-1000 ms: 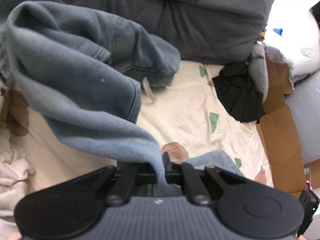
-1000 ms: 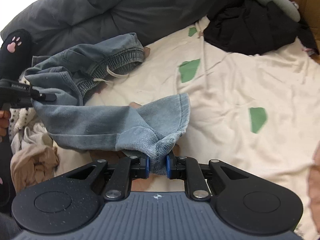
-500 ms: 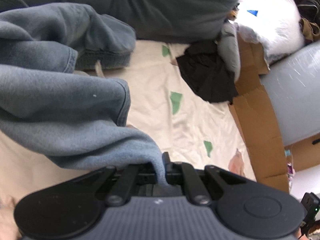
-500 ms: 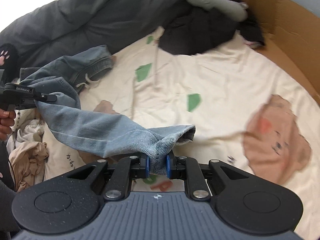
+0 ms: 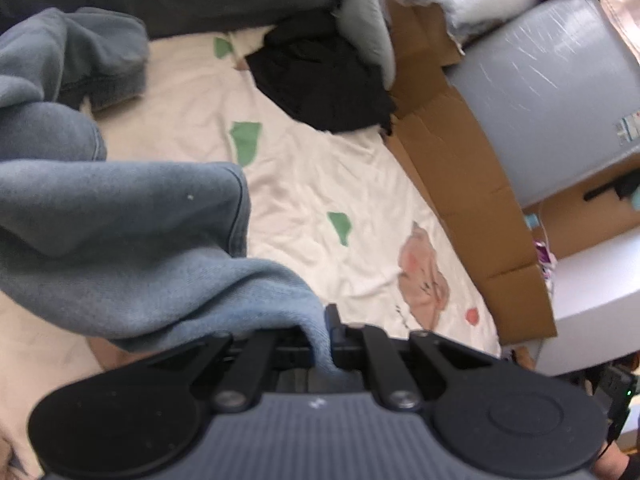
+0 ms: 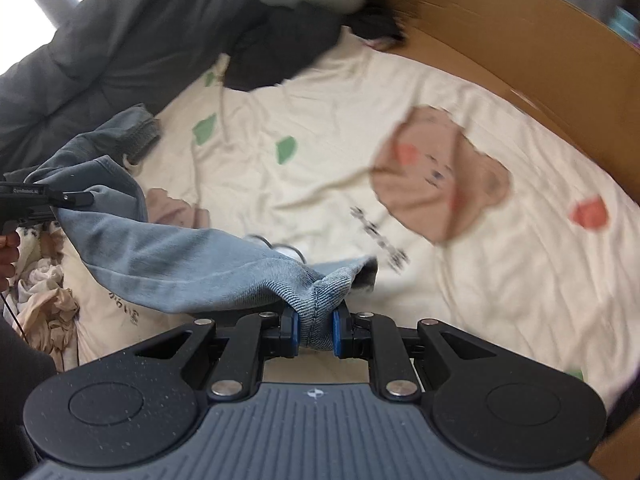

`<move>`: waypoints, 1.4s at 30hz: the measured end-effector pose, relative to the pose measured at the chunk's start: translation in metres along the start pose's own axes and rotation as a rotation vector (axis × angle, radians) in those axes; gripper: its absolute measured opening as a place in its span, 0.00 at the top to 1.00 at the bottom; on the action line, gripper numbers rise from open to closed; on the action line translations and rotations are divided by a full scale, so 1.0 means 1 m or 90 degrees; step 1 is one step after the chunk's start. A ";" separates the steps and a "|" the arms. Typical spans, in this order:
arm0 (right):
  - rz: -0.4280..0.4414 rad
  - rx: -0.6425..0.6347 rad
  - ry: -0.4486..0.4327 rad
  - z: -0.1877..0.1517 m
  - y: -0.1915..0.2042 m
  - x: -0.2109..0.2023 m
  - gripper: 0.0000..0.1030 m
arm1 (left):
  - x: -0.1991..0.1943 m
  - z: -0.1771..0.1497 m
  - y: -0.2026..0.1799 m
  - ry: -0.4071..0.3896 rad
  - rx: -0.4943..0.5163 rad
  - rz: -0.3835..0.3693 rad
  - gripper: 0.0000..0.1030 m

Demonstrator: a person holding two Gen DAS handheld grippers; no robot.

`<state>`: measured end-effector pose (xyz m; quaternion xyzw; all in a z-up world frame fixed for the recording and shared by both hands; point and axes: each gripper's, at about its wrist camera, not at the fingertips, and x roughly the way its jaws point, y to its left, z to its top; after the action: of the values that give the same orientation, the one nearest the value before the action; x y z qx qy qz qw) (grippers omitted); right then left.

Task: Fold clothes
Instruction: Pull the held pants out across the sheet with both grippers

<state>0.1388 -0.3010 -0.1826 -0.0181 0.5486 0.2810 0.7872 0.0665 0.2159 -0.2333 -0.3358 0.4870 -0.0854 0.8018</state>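
Bedroom: printed bedsheet (image 6: 460, 92), strewn clothes (image 5: 320, 76)

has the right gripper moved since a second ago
Yes. The right gripper, shut on the blue jeans, has travelled across the cream sheet: the bear print, unseen a second ago, is now ahead, and the black garment has receded.

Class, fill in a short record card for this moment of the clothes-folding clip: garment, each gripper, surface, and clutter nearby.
garment: blue denim trousers, held up off the bed between both grippers
left gripper: shut on a fold of the denim
right gripper: fingers shut on the hemmed leg end
surface: cream bedsheet with bear and green prints
clutter: black garment at the far edge, cardboard along the side, dark grey duvet behind
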 end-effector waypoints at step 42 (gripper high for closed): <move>-0.275 0.218 0.002 -0.111 -0.065 -0.110 0.88 | -0.008 0.149 0.068 -0.101 0.011 0.305 0.16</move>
<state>0.0481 -0.4400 -0.1484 -0.0015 0.5729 0.0097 0.8195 0.1741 0.3394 -0.2254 -0.2096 0.4873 0.1293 0.8378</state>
